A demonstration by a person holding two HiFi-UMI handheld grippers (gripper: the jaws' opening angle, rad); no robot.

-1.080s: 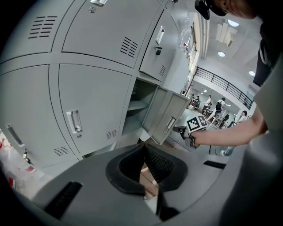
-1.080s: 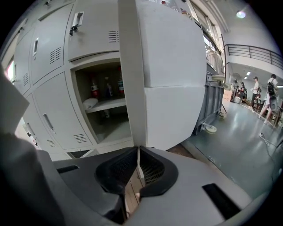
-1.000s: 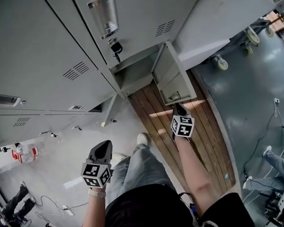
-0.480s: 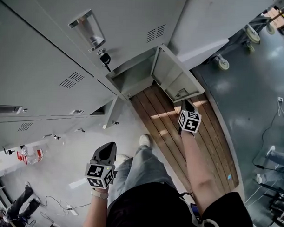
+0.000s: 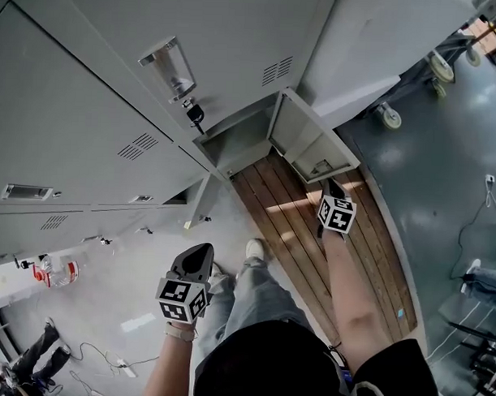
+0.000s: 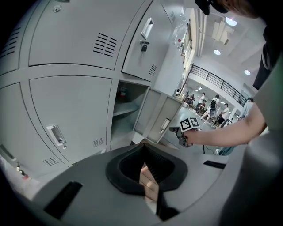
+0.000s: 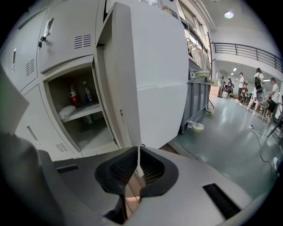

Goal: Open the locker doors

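Locker compartment (image 7: 84, 128), left of the right gripper (image 7: 139, 154), holds two bottles (image 7: 73, 95) and one white bundle (image 7: 67, 111). Right gripper jaws clamp the edge of the open door (image 7: 154, 75). Left gripper (image 6: 143, 150) is closed and empty.

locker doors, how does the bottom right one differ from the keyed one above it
The bottom door stands swung open; the keyed door is shut. The right claw pinches the bottom door's edge; nothing touches the keyed door. Both are grey metal.
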